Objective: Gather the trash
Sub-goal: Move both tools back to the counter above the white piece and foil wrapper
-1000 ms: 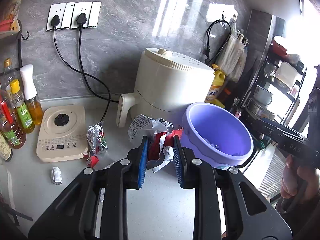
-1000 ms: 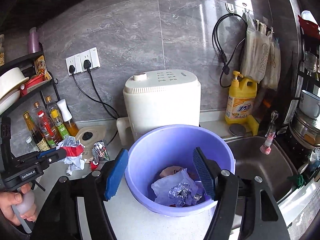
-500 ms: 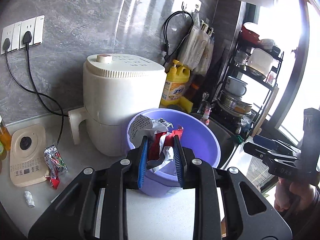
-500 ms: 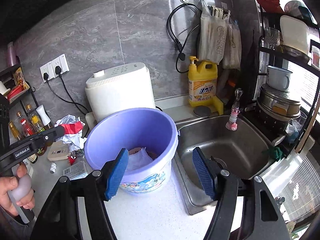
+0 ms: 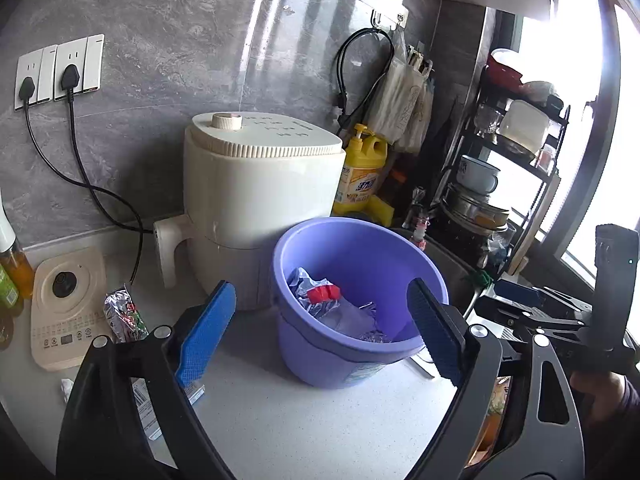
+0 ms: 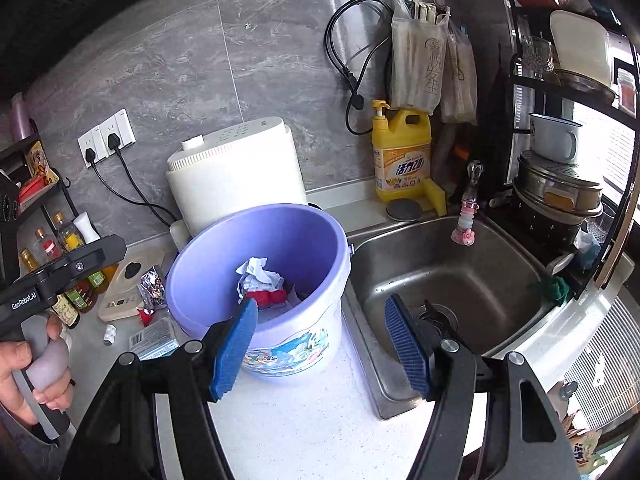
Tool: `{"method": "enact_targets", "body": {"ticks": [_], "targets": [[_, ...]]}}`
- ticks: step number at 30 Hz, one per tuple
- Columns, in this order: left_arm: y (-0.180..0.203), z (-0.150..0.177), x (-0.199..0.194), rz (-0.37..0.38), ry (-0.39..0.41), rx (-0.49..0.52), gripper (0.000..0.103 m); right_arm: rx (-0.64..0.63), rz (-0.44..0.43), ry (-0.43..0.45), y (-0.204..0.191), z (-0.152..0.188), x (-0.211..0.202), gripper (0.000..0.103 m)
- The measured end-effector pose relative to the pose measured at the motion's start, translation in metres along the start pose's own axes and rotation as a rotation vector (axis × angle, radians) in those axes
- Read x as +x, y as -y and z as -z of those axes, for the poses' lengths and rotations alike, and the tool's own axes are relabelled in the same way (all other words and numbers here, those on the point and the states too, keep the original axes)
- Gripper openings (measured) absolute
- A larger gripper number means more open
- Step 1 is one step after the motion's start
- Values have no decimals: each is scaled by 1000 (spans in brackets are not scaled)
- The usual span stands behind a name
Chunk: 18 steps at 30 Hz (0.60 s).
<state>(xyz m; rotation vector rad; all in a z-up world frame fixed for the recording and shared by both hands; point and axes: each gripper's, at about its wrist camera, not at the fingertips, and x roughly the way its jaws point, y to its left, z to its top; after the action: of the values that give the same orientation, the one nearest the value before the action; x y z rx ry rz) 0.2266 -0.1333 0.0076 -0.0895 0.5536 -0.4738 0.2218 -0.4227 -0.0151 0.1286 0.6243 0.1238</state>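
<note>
Countertop: crumpled wrapper [image 5: 320, 294] in bucket [image 5: 434, 280] beyond the empty, opening left gripper [image 5: 320, 332].

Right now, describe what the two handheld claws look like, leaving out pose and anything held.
The left claw and the right claw look alike: glossy black frames with silver rivets, and two fingers faced with ribbed blue pads. Seen from the right wrist camera, the left tool has a black body printed GenRoboAI in white and a pale grey handle. A dark sleeve shows at the right wrist.

Your left gripper [image 5: 320, 328] is opening, nothing between its jaws. The crumpled wrapper [image 5: 316, 294] lies inside the purple bucket [image 5: 424, 268].
</note>
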Motion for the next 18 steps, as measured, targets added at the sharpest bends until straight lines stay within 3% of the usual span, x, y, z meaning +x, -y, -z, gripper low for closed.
{"method": "enact_targets", "body": {"ticks": [18], "targets": [[-70,41,-70,-232,16,-121,95,-137,-188,-58,-83,10,24,66]]}}
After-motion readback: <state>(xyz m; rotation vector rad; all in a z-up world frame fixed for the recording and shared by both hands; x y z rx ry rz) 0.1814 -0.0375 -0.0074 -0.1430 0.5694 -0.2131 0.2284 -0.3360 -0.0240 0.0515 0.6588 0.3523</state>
